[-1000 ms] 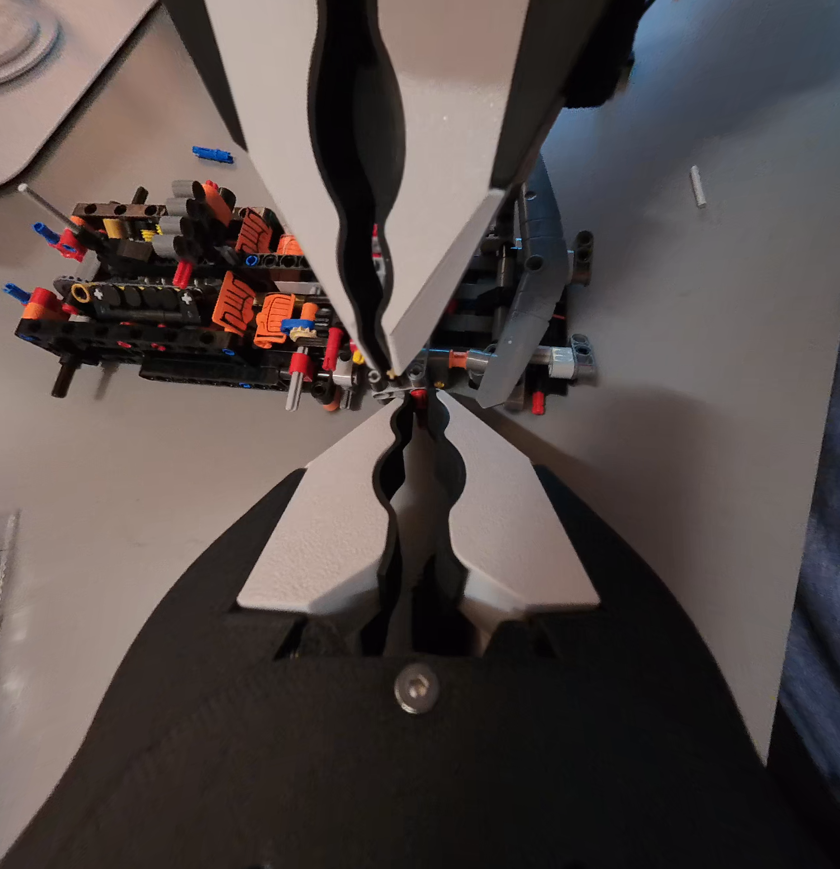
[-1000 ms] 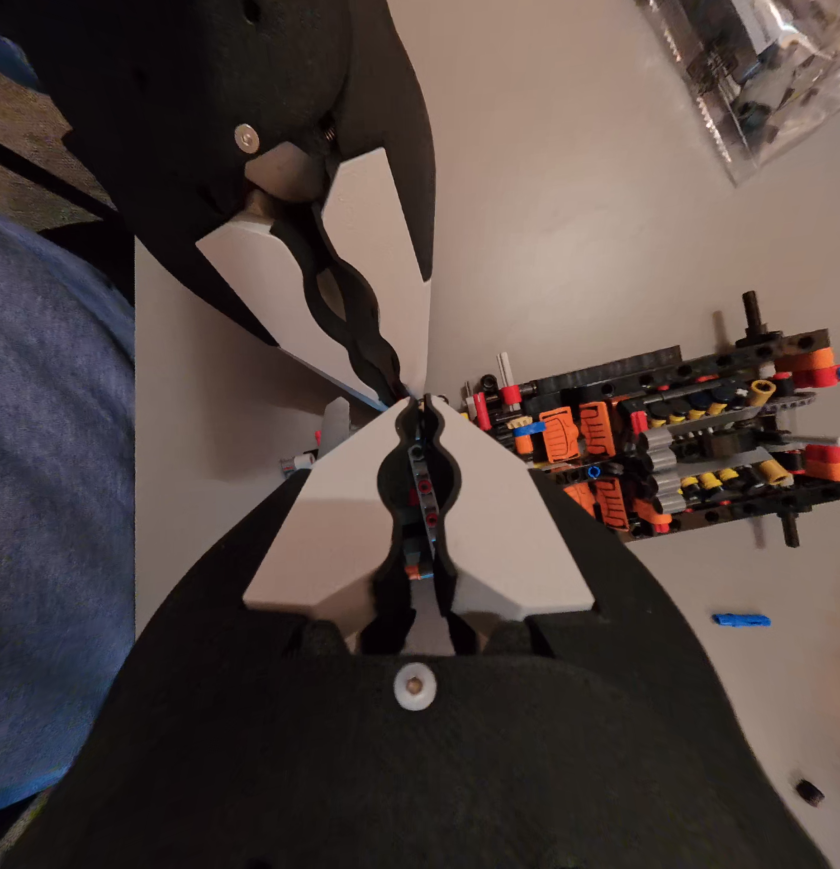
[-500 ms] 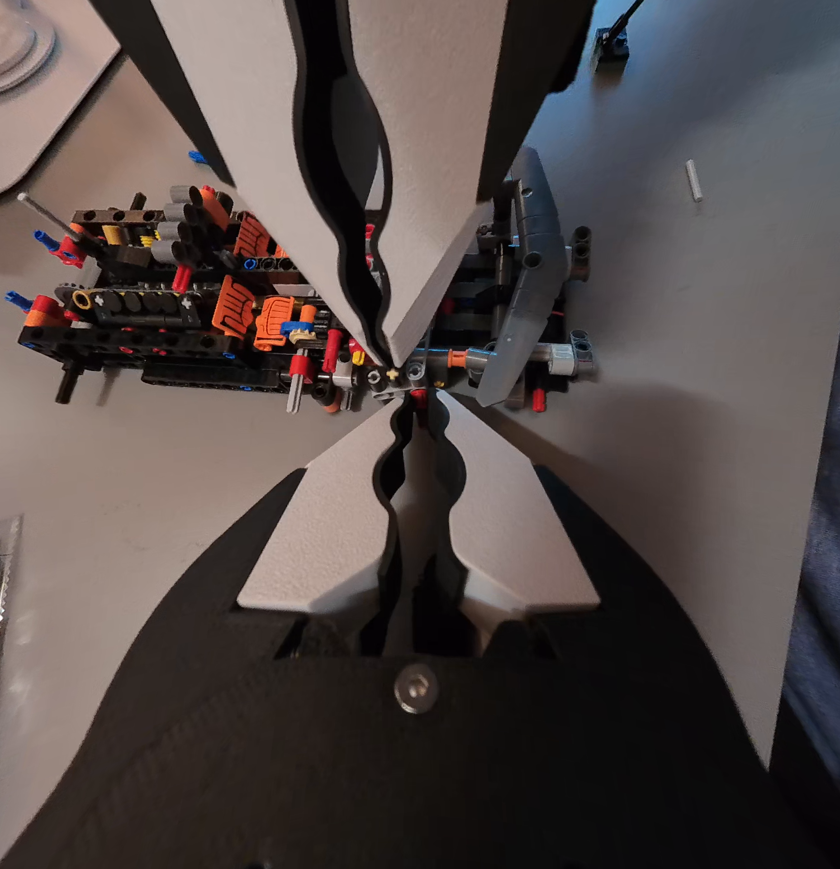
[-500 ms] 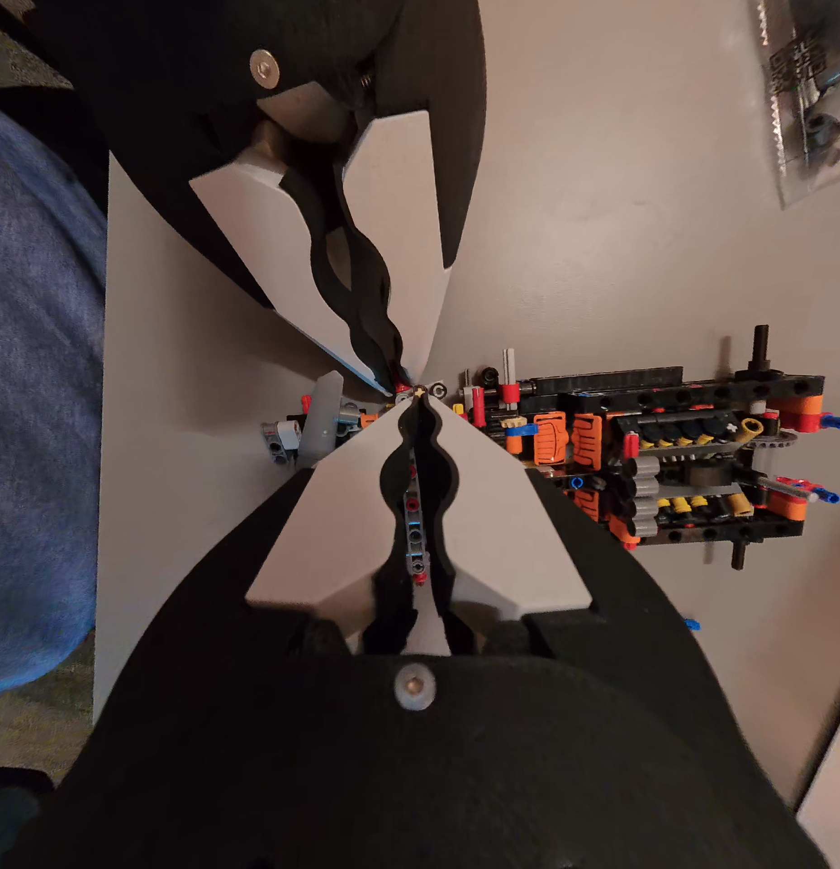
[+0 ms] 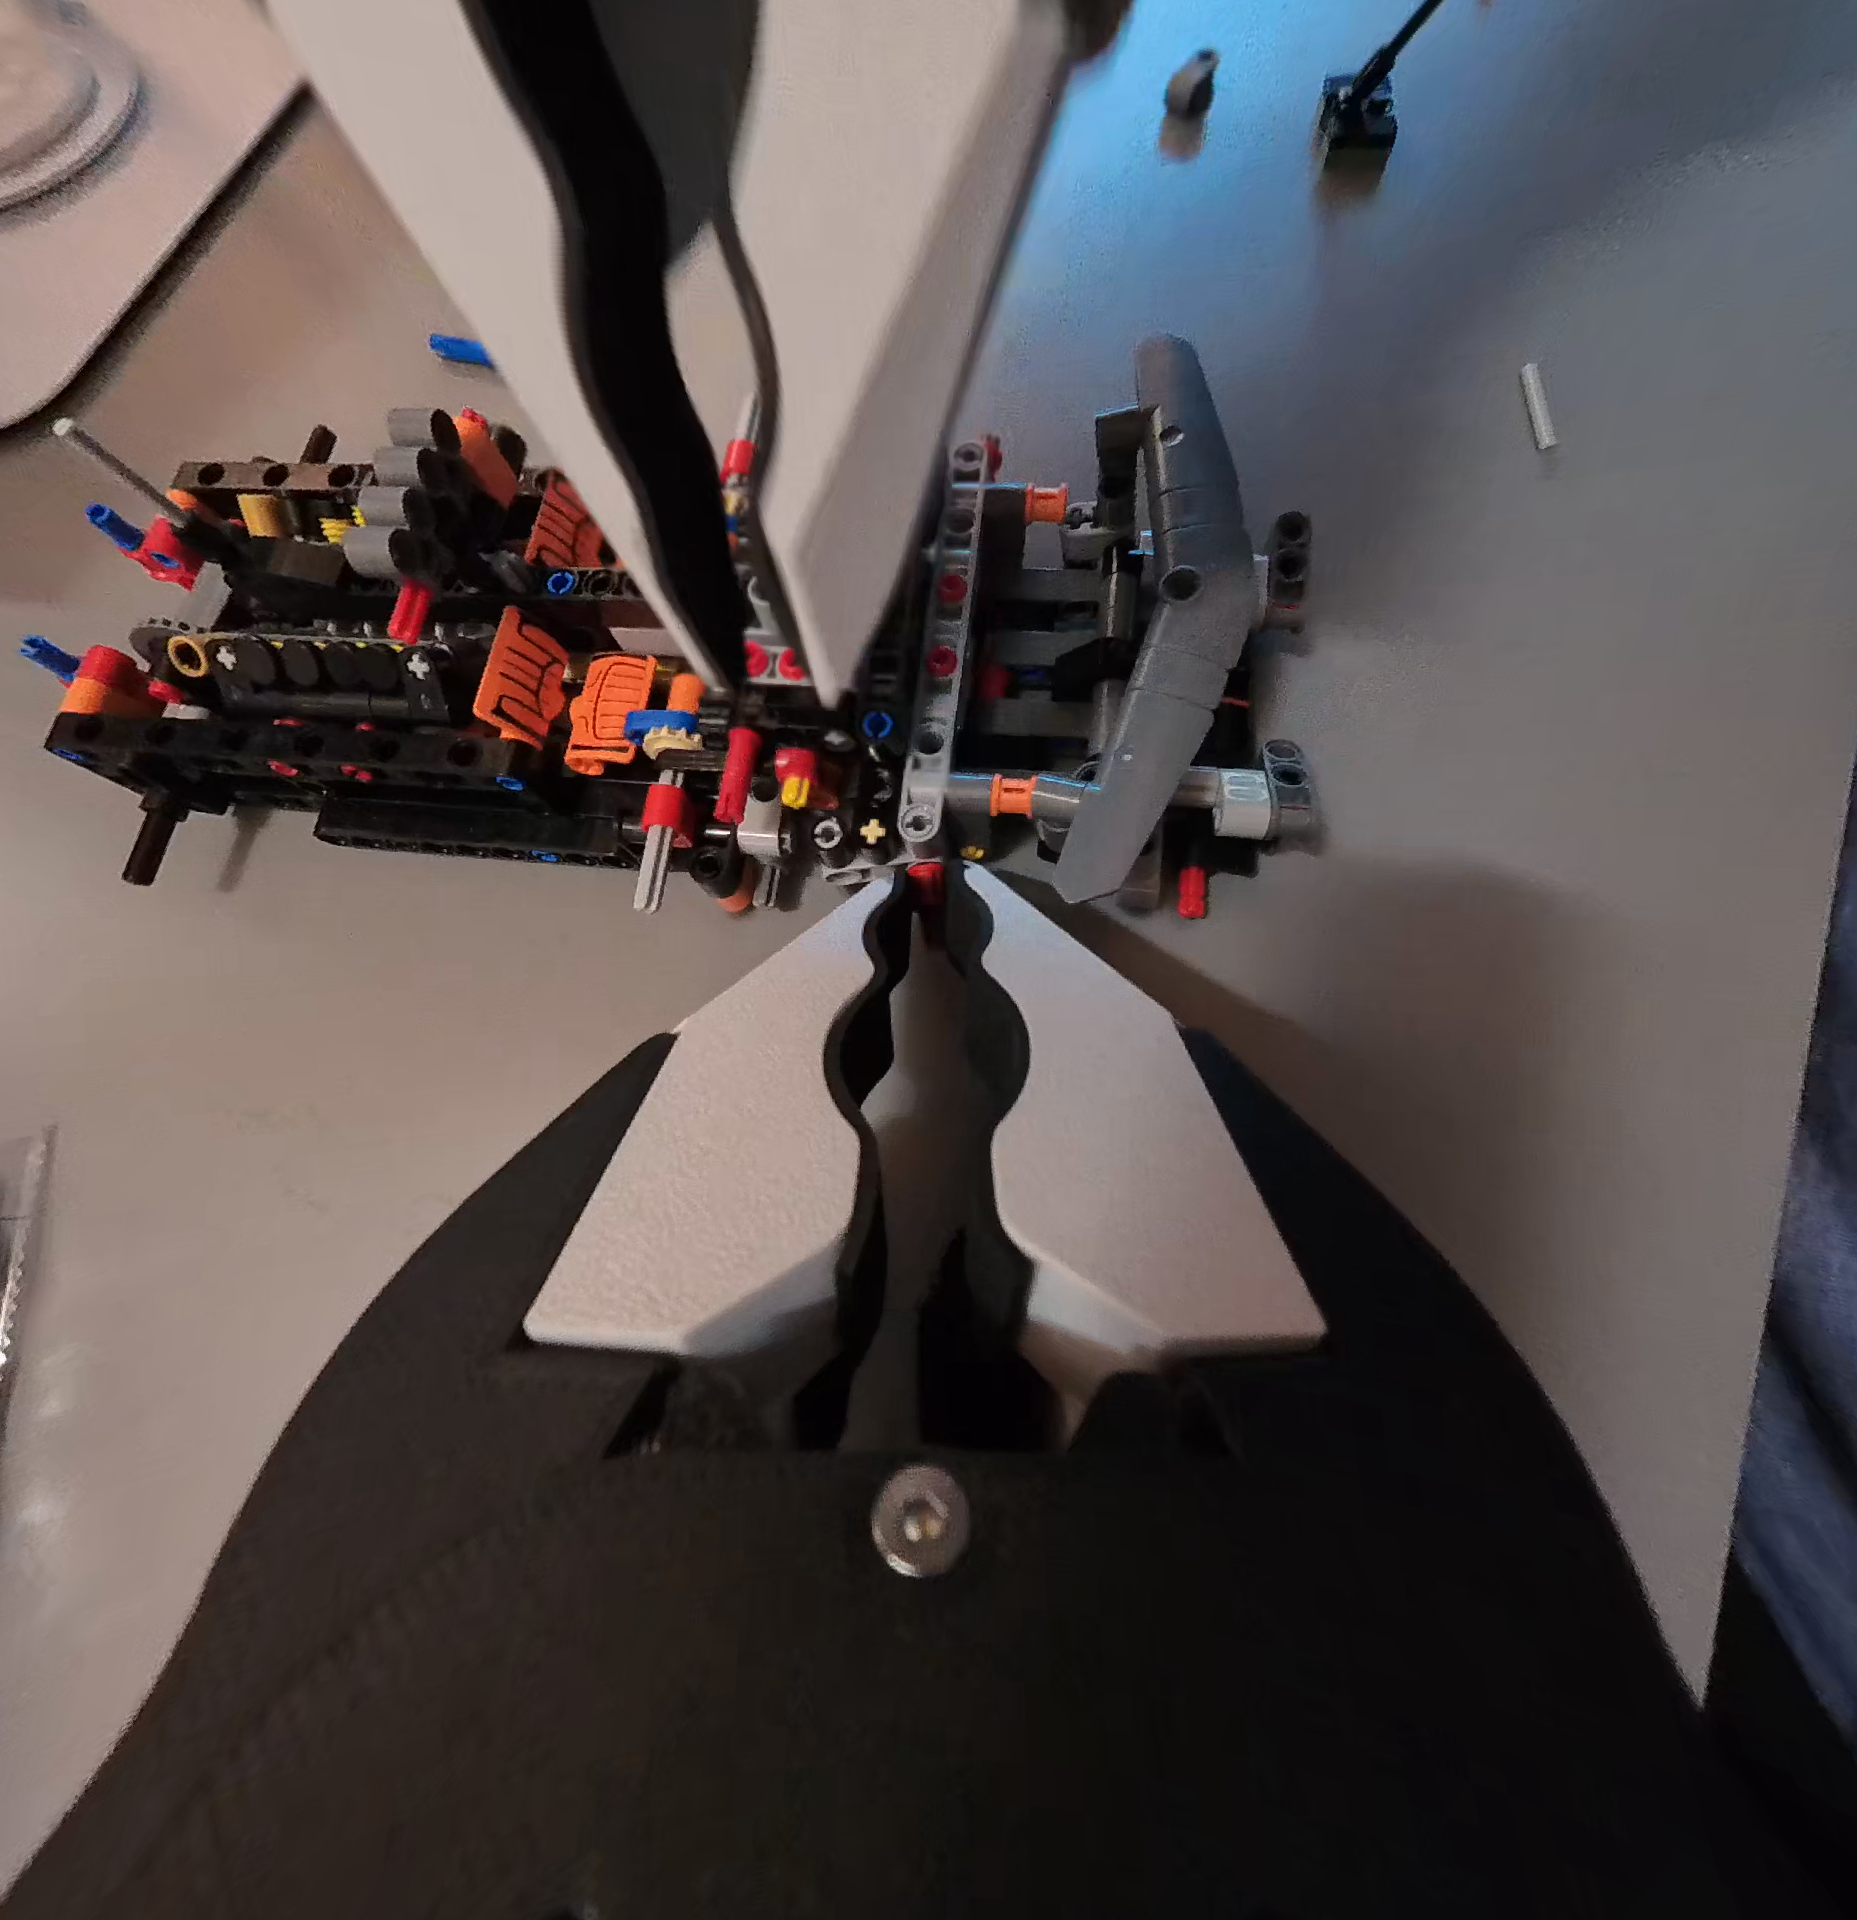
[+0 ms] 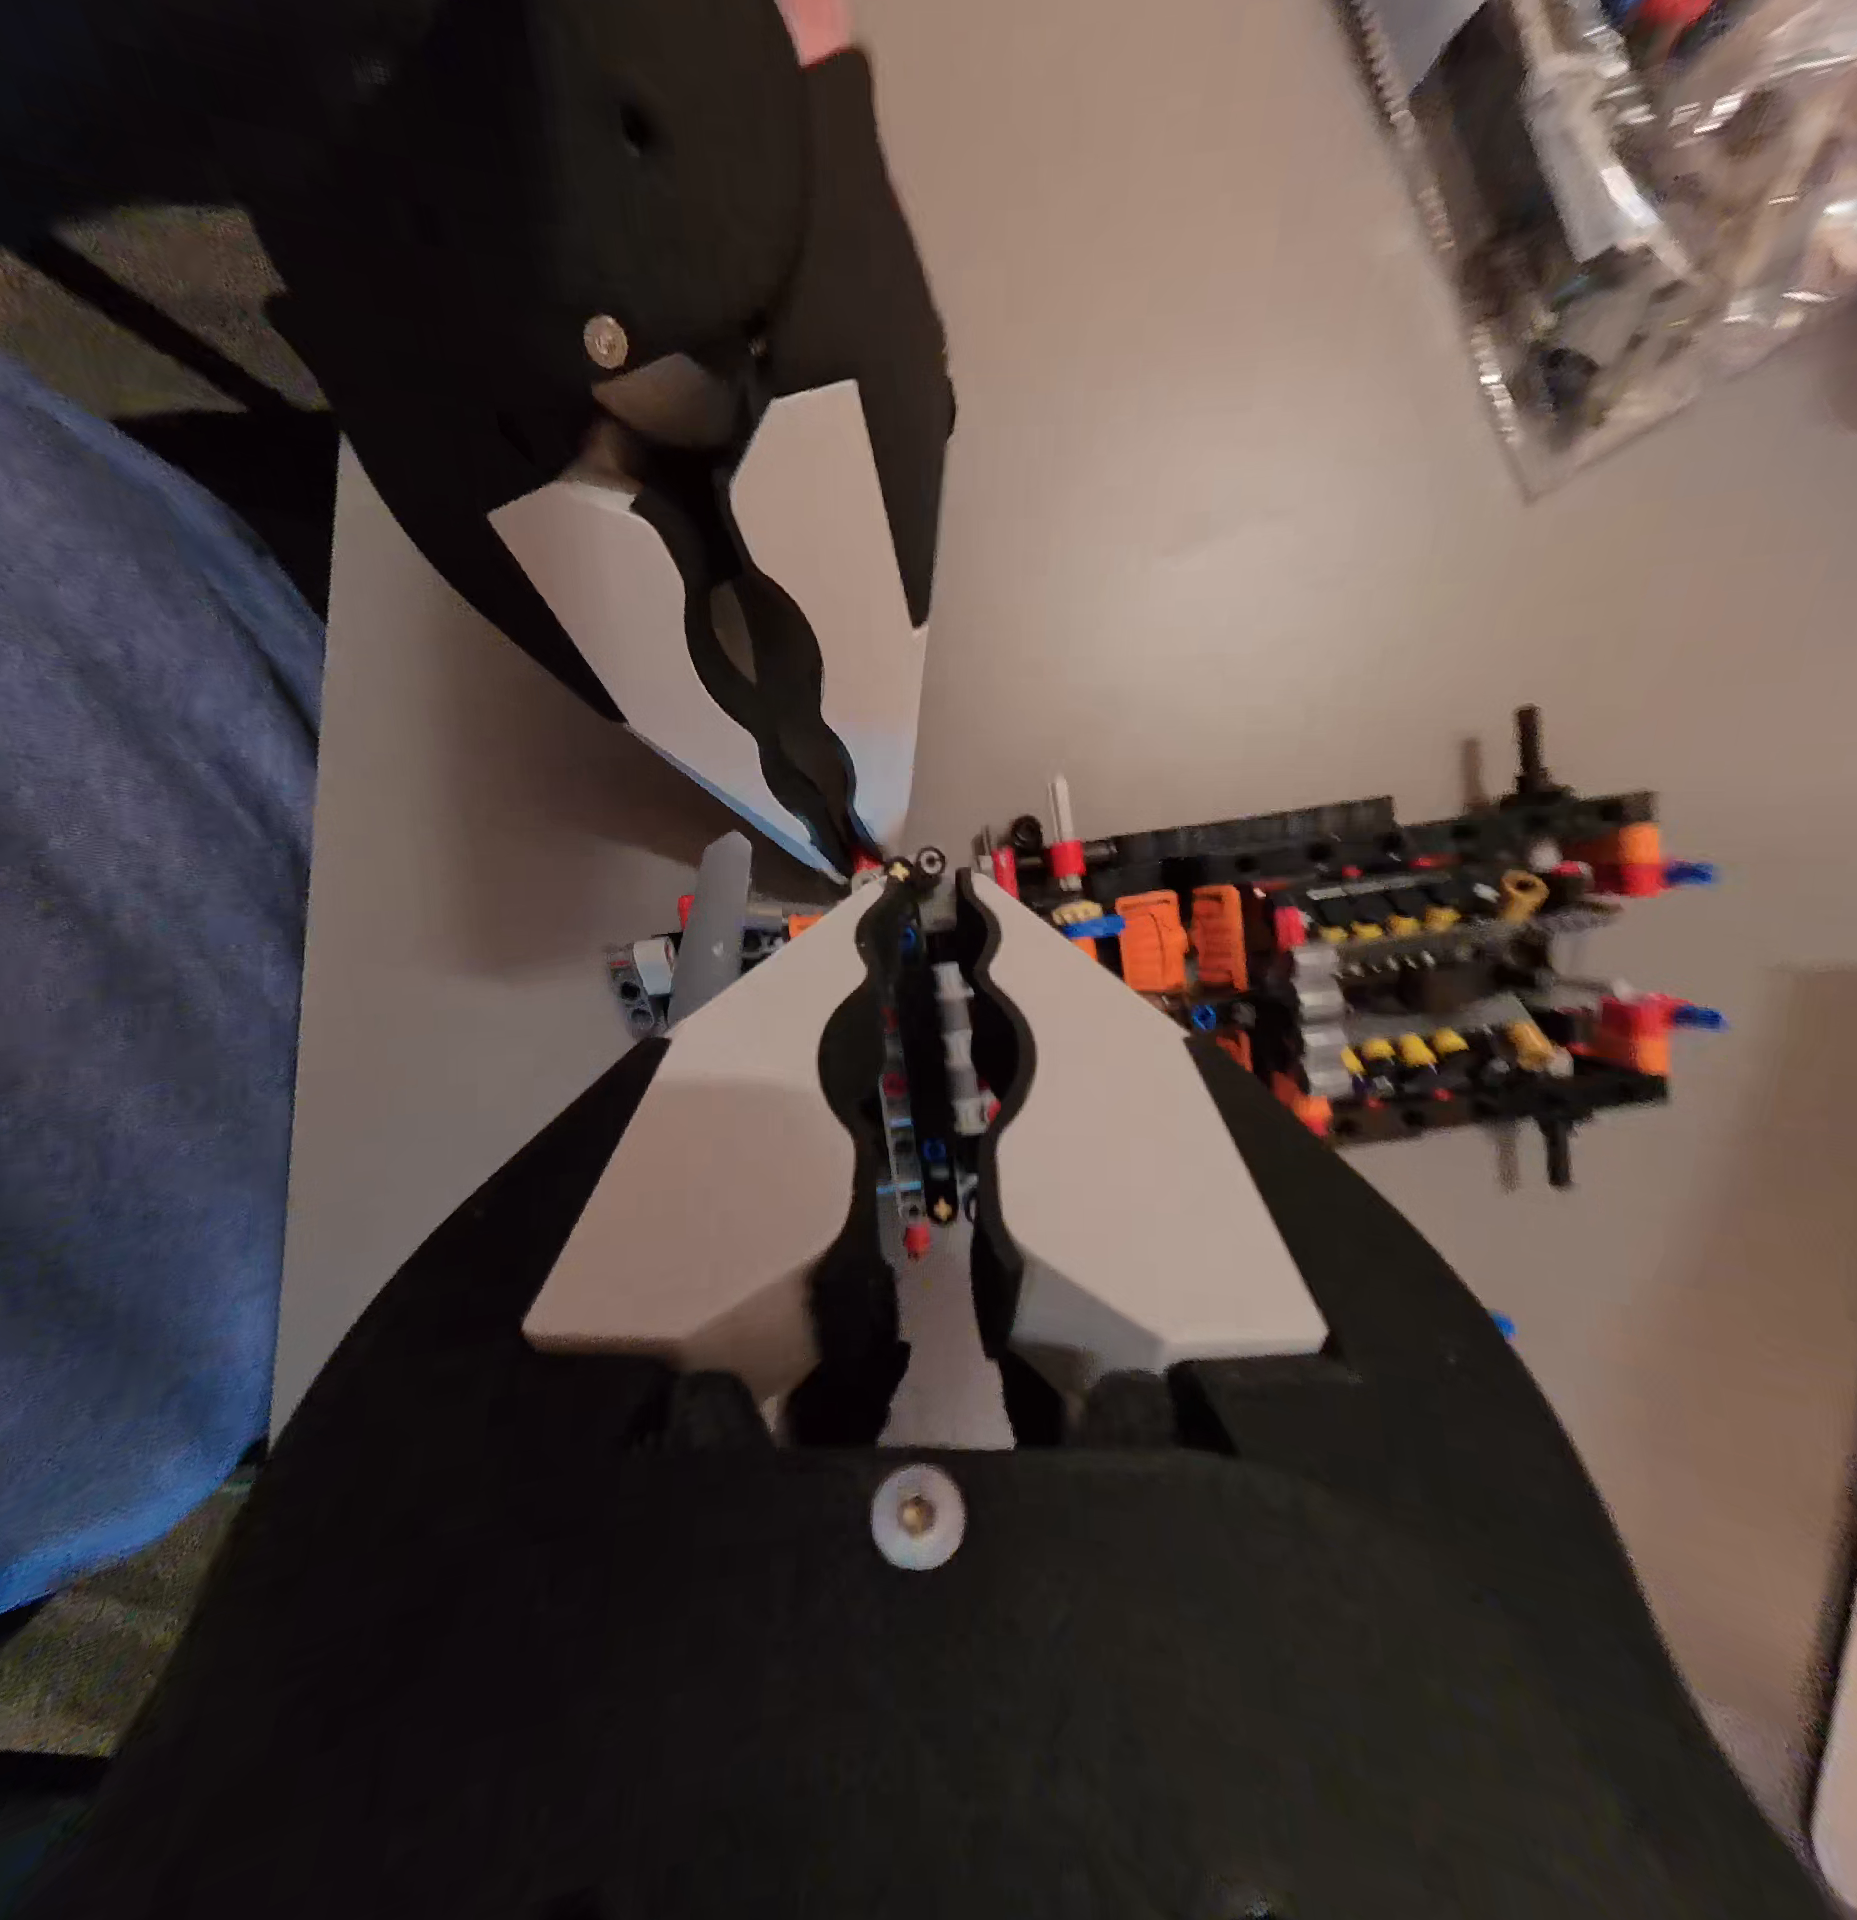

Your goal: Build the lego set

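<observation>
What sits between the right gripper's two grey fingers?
A black holed beam with grey and blue bits of the long black-and-orange lego model; the right gripper hides what lies beneath its fingers.

lego model (image 5: 612,707) on table (image 5: 1526,935), loose pin (image 5: 1538,407) well right, bag (image 6: 1630,208) behind

Half-built lego model (image 5: 612,707) lying flat on the table (image 5: 1423,1039).

Long and low, mostly black beams studded with orange, red, yellow and blue pieces; grey curved panel (image 5: 1173,623) standing across the end nearest the table edge, thin grey rods poking out at the far end. Loose bits well apart from the model: small blue pin (image 5: 458,349), short white tube (image 5: 1539,407). Clear bag of spare parts (image 6: 1630,208) beyond the model.
</observation>
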Motion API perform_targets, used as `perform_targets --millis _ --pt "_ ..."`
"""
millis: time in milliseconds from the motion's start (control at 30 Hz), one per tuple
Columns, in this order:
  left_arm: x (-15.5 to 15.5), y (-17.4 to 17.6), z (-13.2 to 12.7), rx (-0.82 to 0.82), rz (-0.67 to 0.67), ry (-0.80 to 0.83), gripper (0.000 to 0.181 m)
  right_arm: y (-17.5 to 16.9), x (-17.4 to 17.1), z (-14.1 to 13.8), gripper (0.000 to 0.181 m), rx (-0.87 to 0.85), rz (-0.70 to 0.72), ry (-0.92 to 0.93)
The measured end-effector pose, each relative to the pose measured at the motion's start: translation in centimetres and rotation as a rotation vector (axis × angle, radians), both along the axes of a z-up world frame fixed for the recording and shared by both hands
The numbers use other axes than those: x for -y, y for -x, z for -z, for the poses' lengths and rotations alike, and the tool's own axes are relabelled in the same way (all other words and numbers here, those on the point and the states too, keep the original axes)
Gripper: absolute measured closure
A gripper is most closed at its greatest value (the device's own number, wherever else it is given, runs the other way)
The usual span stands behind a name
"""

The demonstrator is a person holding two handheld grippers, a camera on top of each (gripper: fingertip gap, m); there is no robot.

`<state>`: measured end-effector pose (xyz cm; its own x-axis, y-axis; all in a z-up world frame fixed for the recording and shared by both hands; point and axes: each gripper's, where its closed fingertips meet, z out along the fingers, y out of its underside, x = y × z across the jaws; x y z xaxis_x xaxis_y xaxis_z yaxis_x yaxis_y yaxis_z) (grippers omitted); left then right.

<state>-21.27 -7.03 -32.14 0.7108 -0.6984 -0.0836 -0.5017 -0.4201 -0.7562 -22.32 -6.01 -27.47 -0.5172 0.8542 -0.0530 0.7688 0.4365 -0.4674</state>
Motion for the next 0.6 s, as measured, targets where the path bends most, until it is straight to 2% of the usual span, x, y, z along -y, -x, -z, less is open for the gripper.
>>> perform_targets --millis 100,233,433,600 --pt "0.0 0.0 0.0 -0.001 0.001 -0.003 0.177 -1.4 -1.8 -1.9 0.174 -0.044 0.062 0.013" --pt "-0.2 0.1 0.0 -0.005 -0.006 -0.008 0.176 -4.6 -4.3 -2.0 0.168 -0.049 0.152 0.013" --pt "-0.7 1.4 0.4 -0.064 -0.027 -0.006 0.175 -7.3 -5.1 -0.1 0.163 -0.052 0.181 0.053" --pt "-1.0 3.2 0.4 -0.124 -0.078 0.005 0.174 -7.7 -5.0 1.8 0.163 -0.058 0.166 0.07"
